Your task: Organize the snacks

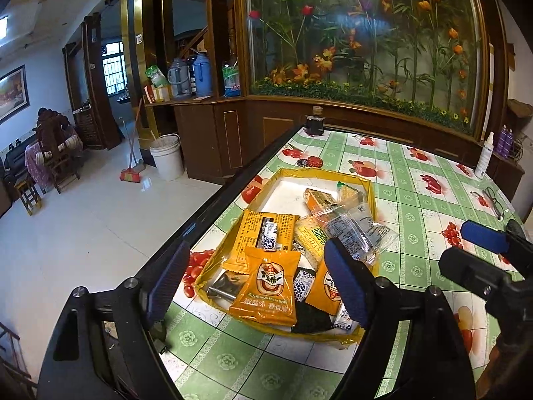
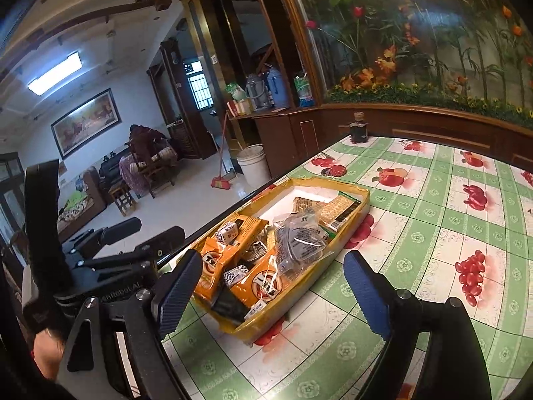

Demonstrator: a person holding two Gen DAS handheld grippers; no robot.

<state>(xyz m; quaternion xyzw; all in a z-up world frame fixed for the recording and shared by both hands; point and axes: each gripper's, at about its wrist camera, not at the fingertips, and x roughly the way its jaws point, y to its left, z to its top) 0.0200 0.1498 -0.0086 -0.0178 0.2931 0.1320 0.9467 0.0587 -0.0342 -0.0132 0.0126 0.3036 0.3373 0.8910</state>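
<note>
A table under a green checked fruit-print cloth carries a shallow yellow-walled tray near its left edge. The snacks lie heaped inside: orange packets, a clear wrapper, cracker packs. The left gripper hangs over the tray's near end, jaws spread and holding nothing. The right gripper sits just right of the tray, likewise spread and unladen. Farther off stand a dark jar, a spray bottle and glasses.

- Floor: white tile, glossy.
- Cabinet: dark wood, along wall.
- Glass case: artificial flowers inside.
- Ceiling light: on.
- Window: barred.
- Painting: framed, on white wall.
</note>
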